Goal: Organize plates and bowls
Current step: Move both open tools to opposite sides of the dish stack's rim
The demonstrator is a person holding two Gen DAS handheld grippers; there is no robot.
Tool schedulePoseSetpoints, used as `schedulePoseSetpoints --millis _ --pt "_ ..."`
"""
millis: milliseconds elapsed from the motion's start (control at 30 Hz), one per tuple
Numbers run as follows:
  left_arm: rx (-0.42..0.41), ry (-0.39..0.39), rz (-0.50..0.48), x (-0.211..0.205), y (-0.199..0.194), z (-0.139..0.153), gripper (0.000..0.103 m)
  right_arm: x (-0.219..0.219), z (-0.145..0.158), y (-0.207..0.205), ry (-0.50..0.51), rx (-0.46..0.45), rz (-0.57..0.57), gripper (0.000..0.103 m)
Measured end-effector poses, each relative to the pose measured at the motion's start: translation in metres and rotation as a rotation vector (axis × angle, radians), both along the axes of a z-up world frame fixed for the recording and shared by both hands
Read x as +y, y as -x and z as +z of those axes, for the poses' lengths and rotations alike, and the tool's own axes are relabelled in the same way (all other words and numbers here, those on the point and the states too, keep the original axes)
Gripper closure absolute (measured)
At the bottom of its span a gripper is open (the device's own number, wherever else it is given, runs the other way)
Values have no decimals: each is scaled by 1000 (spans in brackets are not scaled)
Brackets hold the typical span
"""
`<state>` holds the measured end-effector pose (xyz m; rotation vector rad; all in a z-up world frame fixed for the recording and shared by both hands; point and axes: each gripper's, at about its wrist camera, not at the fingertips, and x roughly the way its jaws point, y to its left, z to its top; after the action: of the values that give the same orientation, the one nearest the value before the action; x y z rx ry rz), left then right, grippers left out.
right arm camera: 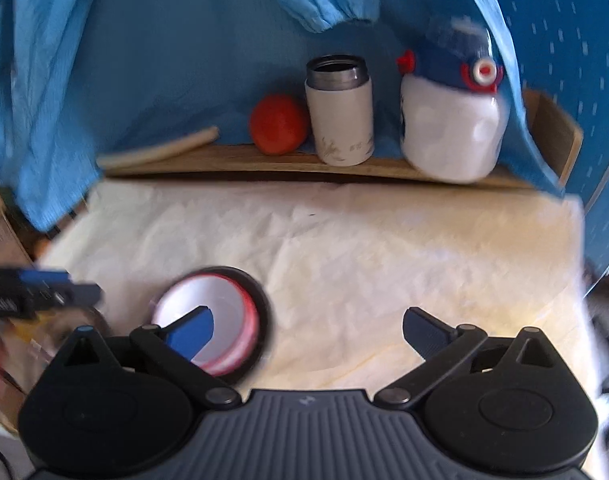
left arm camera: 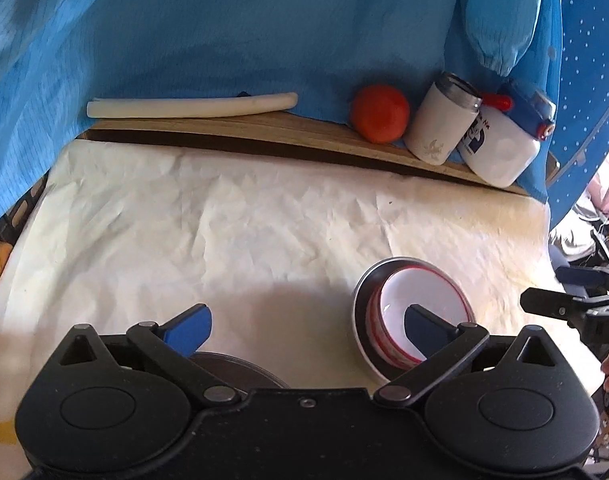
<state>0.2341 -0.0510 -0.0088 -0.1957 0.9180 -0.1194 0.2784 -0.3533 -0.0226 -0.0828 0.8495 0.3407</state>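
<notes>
The left gripper (left arm camera: 306, 330) stands wide open and empty; behind its right finger (left arm camera: 422, 330) sits a stack of white red-rimmed bowls inside a dark metal dish (left arm camera: 412, 318). The right gripper (right arm camera: 307, 332) is equally spread and empty, the same stack behind its left finger (right arm camera: 192, 334). Beyond, crumpled cream paper (left arm camera: 224, 220) covers the table, then a wooden ledge (left arm camera: 232, 124).
</notes>
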Motion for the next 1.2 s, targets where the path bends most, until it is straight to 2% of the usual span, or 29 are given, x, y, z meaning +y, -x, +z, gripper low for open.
schedulePoseSetpoints --millis 100,300,533,733,1200 --pt "19 -44 -17 -2 -3 -4 1 2 -4 1 55 -4 5 0" --pt "77 -101 -53 -6 -9 -14 1 -1 -11 -3 20 29 -17 0" --pt "117 -139 -94 -14 -19 -23 1 1 -22 -9 52 76 0 0" --pt "137 -191 -167 -26 -32 -29 1 5 -27 -17 55 97 20 0" --pt "230 -254 -273 -42 -59 -43 1 2 -47 -41 15 240 23 0"
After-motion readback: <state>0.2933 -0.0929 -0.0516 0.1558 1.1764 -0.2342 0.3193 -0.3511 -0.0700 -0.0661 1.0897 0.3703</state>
